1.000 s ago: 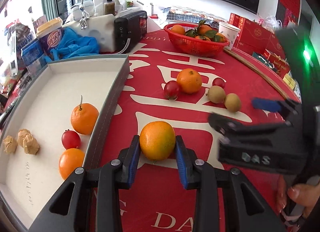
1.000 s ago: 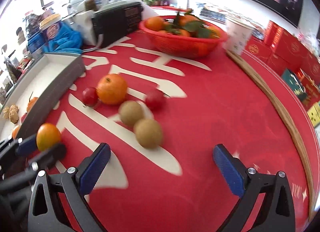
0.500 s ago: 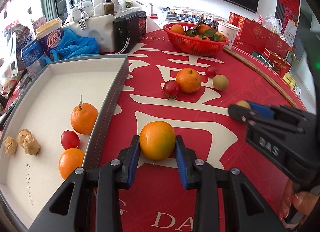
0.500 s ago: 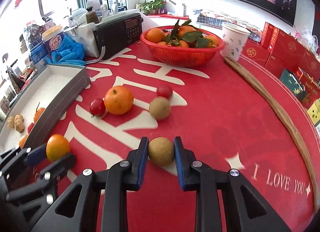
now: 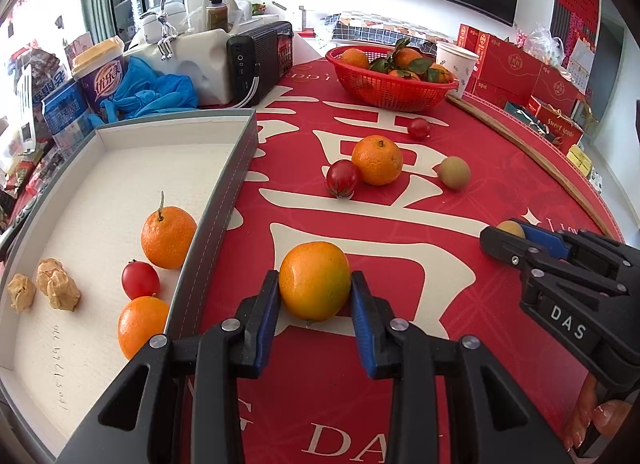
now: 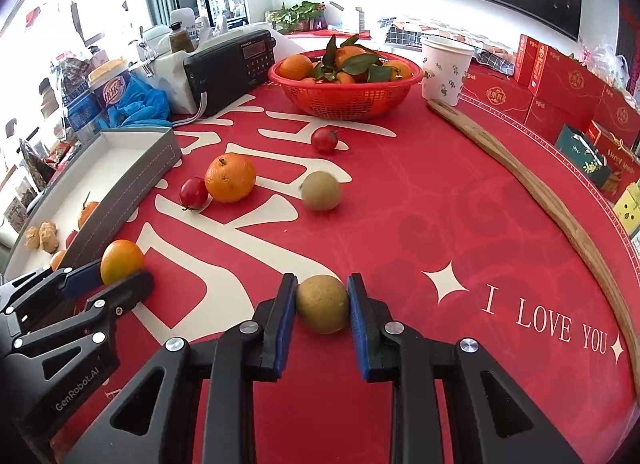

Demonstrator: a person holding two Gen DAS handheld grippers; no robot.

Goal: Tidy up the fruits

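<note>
My left gripper (image 5: 314, 296) is shut on an orange (image 5: 314, 286), held beside the grey tray (image 5: 224, 200). The tray holds two oranges (image 5: 168, 238), a cherry tomato (image 5: 140, 279) and some tan lumps (image 5: 56, 288). My right gripper (image 6: 322, 304) is shut on a brown kiwi-like fruit (image 6: 322, 303), just above the red cloth. Loose on the cloth lie a mandarin (image 6: 230, 177), two cherry tomatoes (image 6: 193, 193) and a second brown fruit (image 6: 321, 190). In the left wrist view the right gripper (image 5: 508, 234) shows at the right edge, with a person's fingers below it.
A red basket (image 6: 348, 98) of leafy mandarins stands at the back, with a paper cup (image 6: 446, 68) and a black radio (image 6: 230, 68) beside it. A long wooden stick (image 6: 532, 192) lies along the right. Red boxes (image 6: 568, 92) line the far right edge.
My right gripper went from wide open to shut on the nearer brown fruit and drew it away from the other fruit. The left gripper and its orange stayed still.
</note>
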